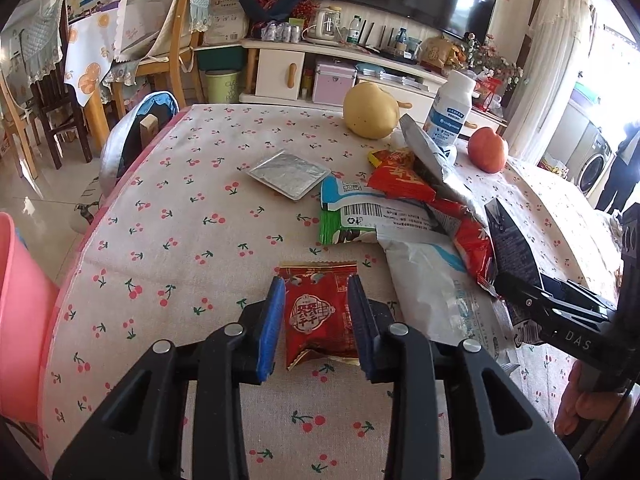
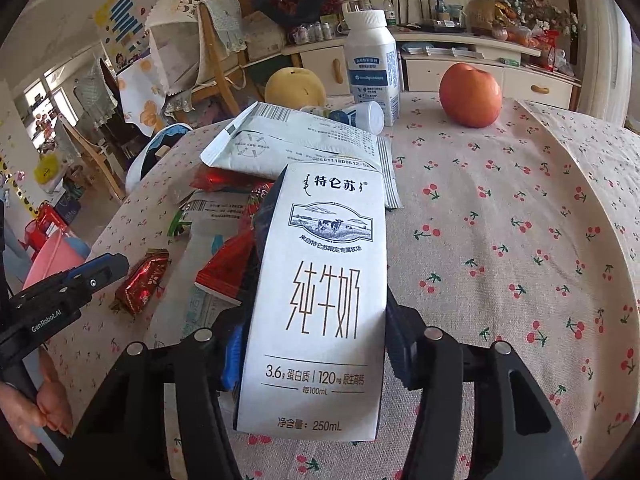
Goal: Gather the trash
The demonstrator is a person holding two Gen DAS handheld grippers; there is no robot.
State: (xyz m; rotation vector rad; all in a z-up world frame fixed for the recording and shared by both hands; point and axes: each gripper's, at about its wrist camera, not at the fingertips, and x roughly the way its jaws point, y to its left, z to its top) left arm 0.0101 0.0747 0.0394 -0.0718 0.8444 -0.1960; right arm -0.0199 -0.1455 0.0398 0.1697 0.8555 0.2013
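My left hand-held gripper point(image 1: 316, 316) sits low over the cherry-print surface point(image 1: 180, 240), pointing forward and nearly level with it. Its blue pads point(image 1: 270, 328) are spread, one on each side of a small red snack packet point(image 1: 320, 312) that lies flat between them; I cannot tell whether the pads touch the packet's edges.

My right hand-held gripper point(image 2: 312, 344) is pinching a white milk carton point(image 2: 320, 300), held with its printed face toward the camera and its top tilting away over the pile. In the left view that same gripper point(image 1: 516, 280) comes in from the right edge, angled toward the middle of the surface, with the carton point(image 1: 512, 240) showing its dark side.

The rest of the trash sits just past both grippers: a heap of wrappers point(image 1: 400, 208), red, green and white, overlapping one another, and a silver foil tray point(image 1: 288, 174) lying apart to their left. Behind the heap stand a white bottle point(image 2: 372, 60), a yellow pear point(image 2: 296, 84) and an apple point(image 2: 470, 94), with a smaller bottle point(image 2: 352, 114) lying on its side by the tall one. A pink bin point(image 1: 20, 312) shows at the left edge, beside the surface.
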